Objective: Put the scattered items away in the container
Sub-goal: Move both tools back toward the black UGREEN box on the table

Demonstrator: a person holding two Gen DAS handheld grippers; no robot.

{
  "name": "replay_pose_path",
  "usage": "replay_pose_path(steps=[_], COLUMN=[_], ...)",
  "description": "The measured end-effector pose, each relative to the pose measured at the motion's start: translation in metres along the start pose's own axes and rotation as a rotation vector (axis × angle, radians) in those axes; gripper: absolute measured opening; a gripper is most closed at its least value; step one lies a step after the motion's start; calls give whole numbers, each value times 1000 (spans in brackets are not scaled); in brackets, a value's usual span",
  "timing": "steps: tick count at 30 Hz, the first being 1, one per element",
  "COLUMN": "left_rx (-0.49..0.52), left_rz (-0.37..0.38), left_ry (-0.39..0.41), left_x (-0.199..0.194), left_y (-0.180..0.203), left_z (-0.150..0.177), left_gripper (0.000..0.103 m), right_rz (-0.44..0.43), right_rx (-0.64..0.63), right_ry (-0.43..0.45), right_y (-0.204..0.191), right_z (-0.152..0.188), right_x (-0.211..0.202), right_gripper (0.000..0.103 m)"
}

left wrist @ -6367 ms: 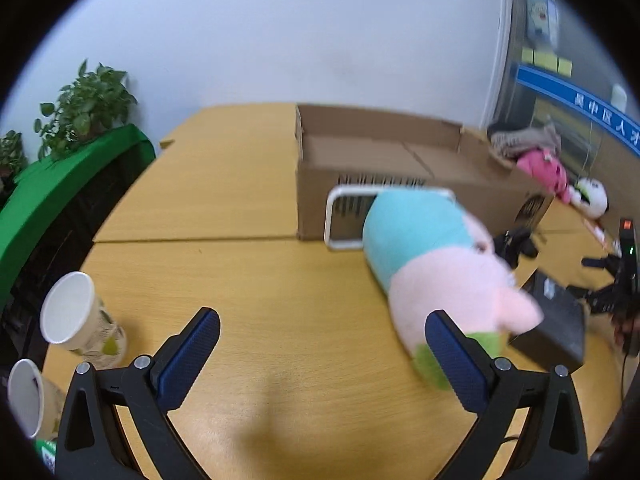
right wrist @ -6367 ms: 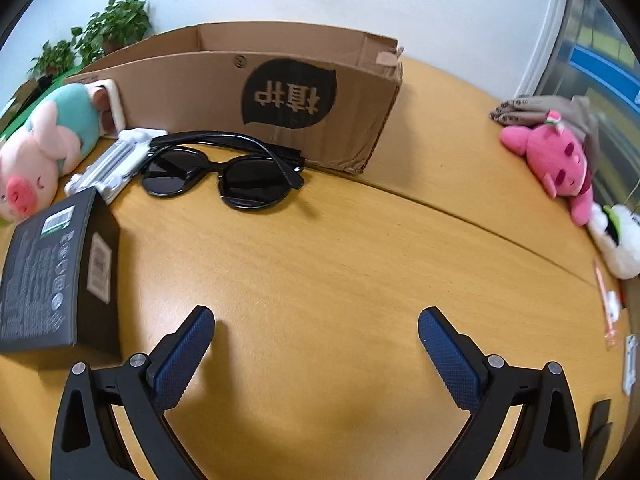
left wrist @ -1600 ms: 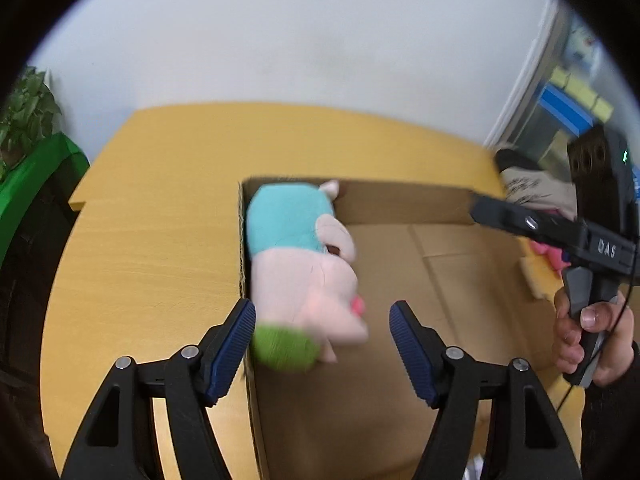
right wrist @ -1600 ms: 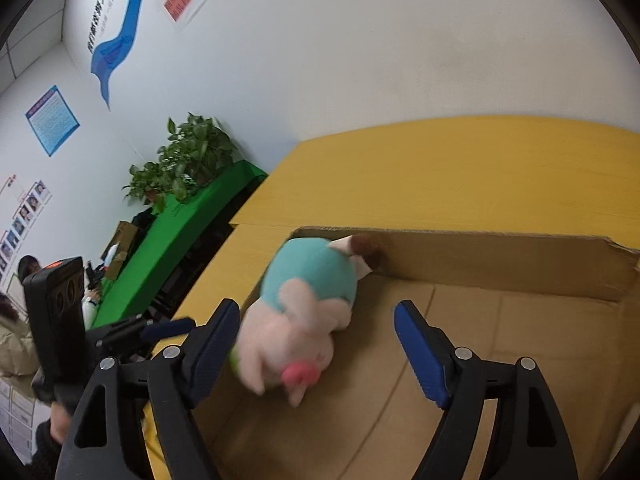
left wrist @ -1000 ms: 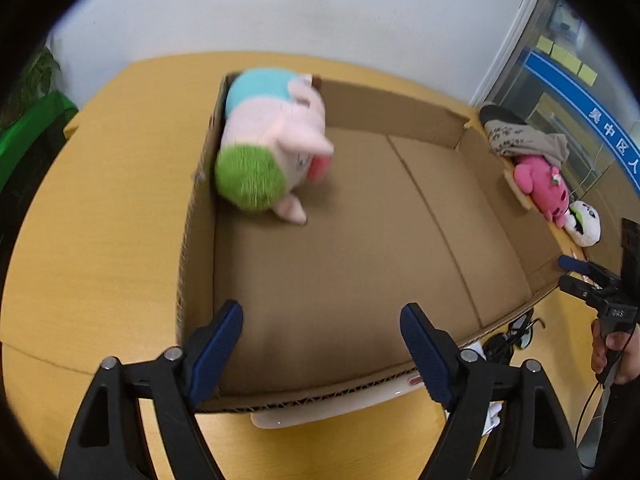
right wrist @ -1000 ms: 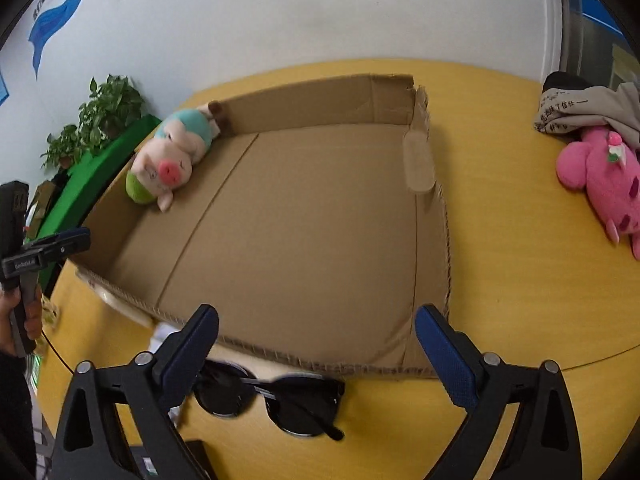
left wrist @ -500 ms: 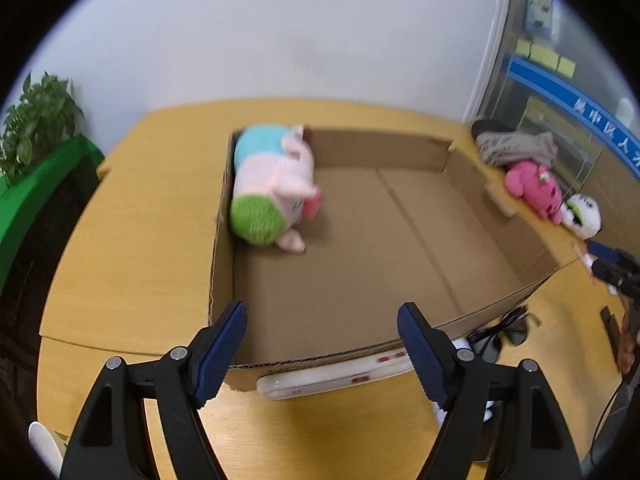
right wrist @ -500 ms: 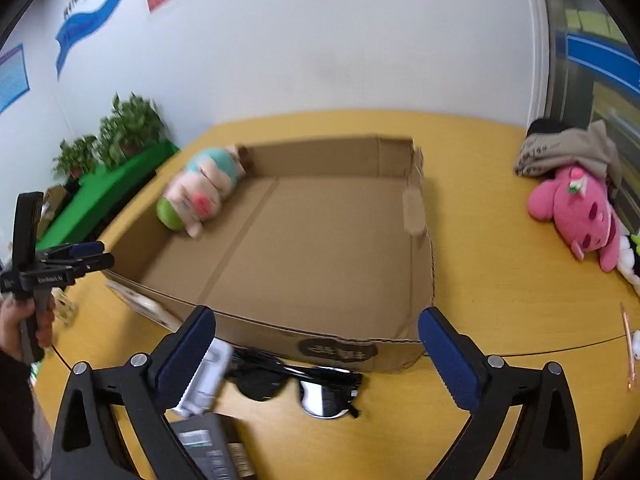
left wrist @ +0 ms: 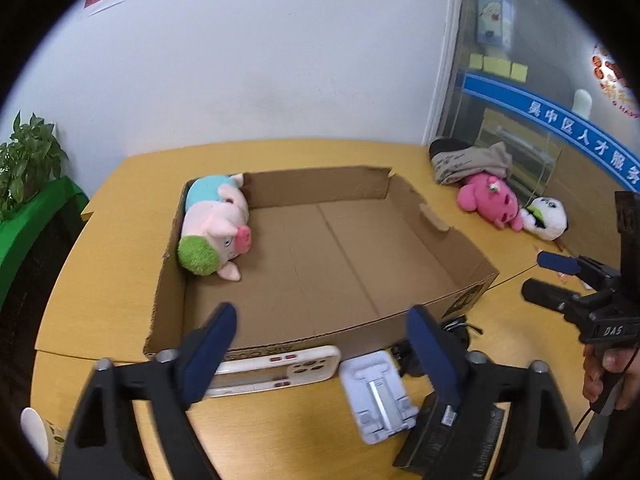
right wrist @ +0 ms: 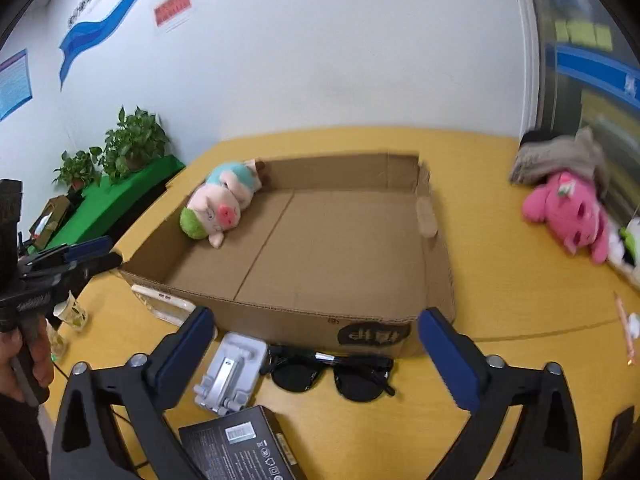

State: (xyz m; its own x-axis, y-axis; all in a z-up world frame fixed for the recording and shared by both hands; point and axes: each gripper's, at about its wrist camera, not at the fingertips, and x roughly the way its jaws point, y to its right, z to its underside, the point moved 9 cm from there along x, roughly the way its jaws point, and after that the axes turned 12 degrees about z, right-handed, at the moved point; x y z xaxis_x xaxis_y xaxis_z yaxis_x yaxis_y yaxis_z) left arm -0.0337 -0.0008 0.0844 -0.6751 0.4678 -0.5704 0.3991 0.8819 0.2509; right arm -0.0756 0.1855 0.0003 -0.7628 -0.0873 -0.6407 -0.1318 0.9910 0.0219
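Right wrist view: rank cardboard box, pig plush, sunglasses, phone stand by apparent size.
1. cardboard box
2. sunglasses
3. pig plush and phone stand: look alike; the stand is nearer the camera, so unranked.

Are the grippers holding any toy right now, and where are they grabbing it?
No. The left gripper is empty, its jaws opening, and the right gripper is open and empty. The pig plush lies loose in the cardboard box.
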Motion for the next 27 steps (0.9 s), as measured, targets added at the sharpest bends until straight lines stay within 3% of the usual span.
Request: replay_pose_path(steps=[7, 11, 15, 16, 19, 21, 23, 27], left_rx=[-21, -15, -11, -13, -15, -33, -69, -93], left_rz=[29, 27, 41, 52, 65, 104, 165, 230], left_ry=[1, 16, -2, -11, -24, -38, -50, -126], left_x=[-7, -11, -8, -6, -1, 1, 4, 16], left_y=[18, 27, 38, 40, 45, 47, 49, 52], left_z=[9, 8, 10, 11, 18, 25, 37, 68], left_gripper=[86, 79, 51, 50, 52, 67, 75, 75], right_rz=[-6, 2, -6, -7, -20, -34, -64, -155], right_rx=[-13, -23, -19, -22, -32, -37, -42, -63], right_ry=[-8, -4, 3, 4, -3, -16, -38, -124], right_y=[-2, 1, 2, 1, 2, 6, 10, 11], right_z=[12, 17, 20, 21, 26, 32, 43, 86], right_x=[-10, -19, -26, -26, -26, -24, -22, -13], right_gripper=[102, 102, 102, 102, 102, 102, 102, 102])
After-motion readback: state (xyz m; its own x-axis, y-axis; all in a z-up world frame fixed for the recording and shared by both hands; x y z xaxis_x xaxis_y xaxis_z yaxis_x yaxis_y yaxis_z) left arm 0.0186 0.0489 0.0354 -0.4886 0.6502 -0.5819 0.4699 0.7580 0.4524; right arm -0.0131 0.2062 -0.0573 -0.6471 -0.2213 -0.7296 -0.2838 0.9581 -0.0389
